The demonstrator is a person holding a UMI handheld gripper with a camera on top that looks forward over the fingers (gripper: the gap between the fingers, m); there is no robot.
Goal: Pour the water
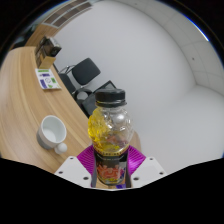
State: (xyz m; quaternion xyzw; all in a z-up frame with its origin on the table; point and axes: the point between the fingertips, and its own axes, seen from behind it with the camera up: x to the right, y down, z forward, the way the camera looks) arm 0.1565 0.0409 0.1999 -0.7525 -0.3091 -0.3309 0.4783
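A clear plastic bottle (pixel 110 125) with a black cap, yellow liquid and a colourful label stands upright between my fingers, raised above the floor. My gripper (pixel 110 165) is shut on the bottle's labelled lower part, with the purple pads (pixel 84 158) pressed against both sides. A white cup (pixel 51 130) sits on the wooden table (pixel 25 110), to the left of the bottle and a little below its cap level. The bottle's base is hidden between the fingers.
A small green and white card (pixel 47 80) lies farther back on the table. A black office chair (pixel 82 78) stands beyond the table's edge. A wooden shelf or second desk (pixel 42 40) runs along the back. The floor to the right is plain grey.
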